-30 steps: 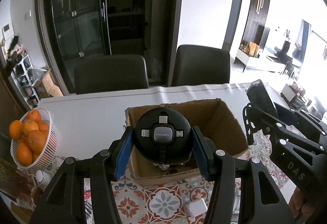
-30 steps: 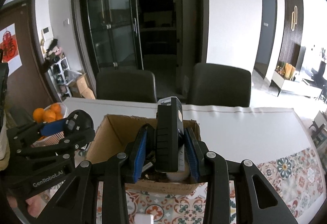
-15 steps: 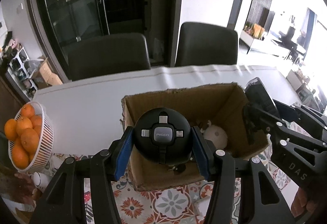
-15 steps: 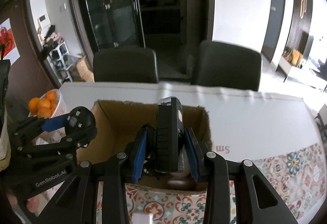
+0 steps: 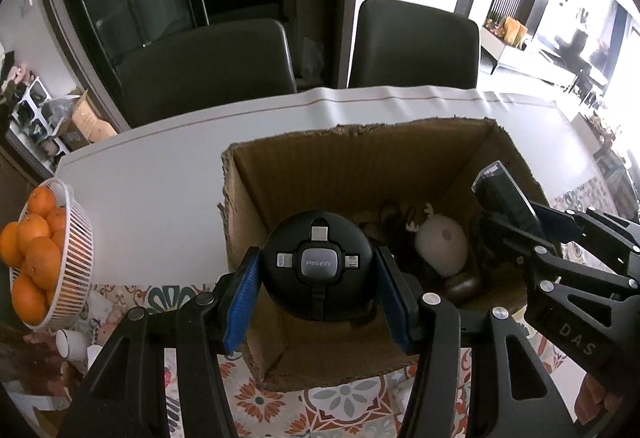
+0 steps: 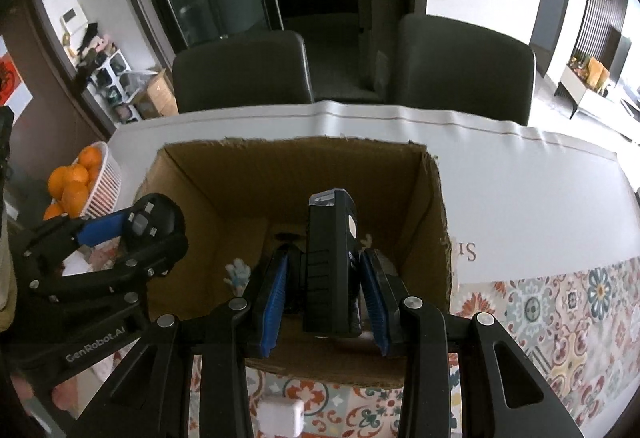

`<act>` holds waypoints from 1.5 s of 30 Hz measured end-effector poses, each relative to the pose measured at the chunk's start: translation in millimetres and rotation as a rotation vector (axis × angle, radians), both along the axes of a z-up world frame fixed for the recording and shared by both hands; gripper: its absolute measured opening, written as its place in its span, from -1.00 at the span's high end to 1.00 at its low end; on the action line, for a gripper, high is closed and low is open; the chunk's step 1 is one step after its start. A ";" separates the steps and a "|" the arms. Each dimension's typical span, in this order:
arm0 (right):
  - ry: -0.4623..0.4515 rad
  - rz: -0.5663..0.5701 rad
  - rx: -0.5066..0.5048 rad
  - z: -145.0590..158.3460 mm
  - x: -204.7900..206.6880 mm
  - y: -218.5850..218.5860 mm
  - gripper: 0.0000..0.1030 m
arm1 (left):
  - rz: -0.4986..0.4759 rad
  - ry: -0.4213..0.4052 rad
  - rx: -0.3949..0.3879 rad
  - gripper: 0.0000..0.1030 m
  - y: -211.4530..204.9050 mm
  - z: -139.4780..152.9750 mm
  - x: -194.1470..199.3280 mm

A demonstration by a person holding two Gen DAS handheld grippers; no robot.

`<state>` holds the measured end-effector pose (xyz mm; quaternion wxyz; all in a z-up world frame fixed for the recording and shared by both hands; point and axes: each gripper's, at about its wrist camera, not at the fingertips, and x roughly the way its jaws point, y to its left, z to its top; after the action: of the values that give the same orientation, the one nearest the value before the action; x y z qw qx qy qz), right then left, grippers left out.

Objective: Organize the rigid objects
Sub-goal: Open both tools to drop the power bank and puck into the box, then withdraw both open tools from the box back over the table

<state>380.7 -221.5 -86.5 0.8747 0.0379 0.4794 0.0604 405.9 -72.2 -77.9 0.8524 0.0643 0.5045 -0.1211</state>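
Note:
An open cardboard box [image 5: 280,166] [image 6: 432,206] stands on the table. My left gripper [image 5: 319,280] is shut on a round black PISEN cable hub [image 5: 319,270] and holds it over the box's near left part; it also shows in the right wrist view [image 6: 152,222]. My right gripper [image 6: 326,288] holds a black rectangular device [image 6: 330,262] upright over the box; its blue pads stand slightly off the device's sides. The device also shows in the left wrist view [image 5: 506,194]. A white deer-shaped item [image 5: 440,248] lies inside the box.
A white basket of oranges [image 5: 38,250] [image 6: 80,178] stands at the table's left. Two dark chairs [image 5: 208,66] [image 5: 412,42] stand behind the table. A small white adapter [image 6: 280,416] lies on the patterned cloth before the box. A white cup [image 5: 72,344] sits below the basket.
Both grippers have moved forward and down over the box with their objects, so the box interior fills more of each view. The right pads look a little wider apart.

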 end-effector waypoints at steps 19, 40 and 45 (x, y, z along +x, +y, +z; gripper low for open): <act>-0.012 -0.090 0.026 4.1 -17.1 -14.6 0.06 | 0.041 -0.091 0.039 -0.28 0.8 24.5 -21.0; -0.326 -0.282 -0.105 69.9 -126.8 -27.7 -0.45 | 0.036 -0.297 0.028 -0.45 -0.8 75.7 -114.5; -0.345 -0.303 -0.093 72.6 -148.2 -34.6 -0.45 | 0.027 -0.304 -0.009 -0.48 -3.2 78.2 -134.1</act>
<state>232.5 -256.1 -13.9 0.9435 0.0582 0.3140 -0.0882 271.8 -75.4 0.3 0.9208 0.0714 0.3700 -0.1007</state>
